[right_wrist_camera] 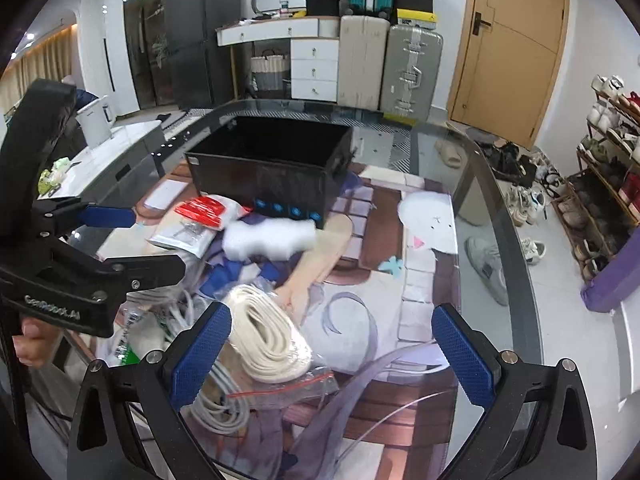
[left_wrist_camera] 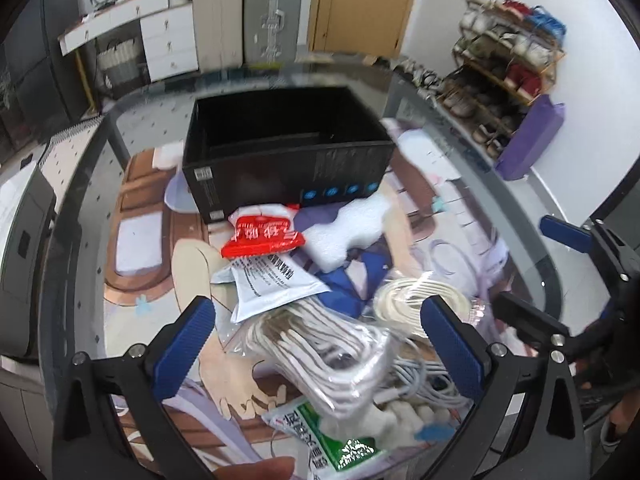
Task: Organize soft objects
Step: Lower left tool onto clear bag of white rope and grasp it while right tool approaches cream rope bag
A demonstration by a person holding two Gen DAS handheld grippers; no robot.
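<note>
left wrist view, bagged white cable bundle glossy and crumpled, cream coil beside it, both grippers' jaws apart

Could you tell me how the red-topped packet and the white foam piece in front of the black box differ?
The red-topped packet is printed film, while the white foam piece is plain and unprinted. The packet leans against the black box; the foam lies flat beside it. Both are outside the box.

Wooden door as landmark: two suitcases left of it, shoe rack right, white drawers farther left.
</note>
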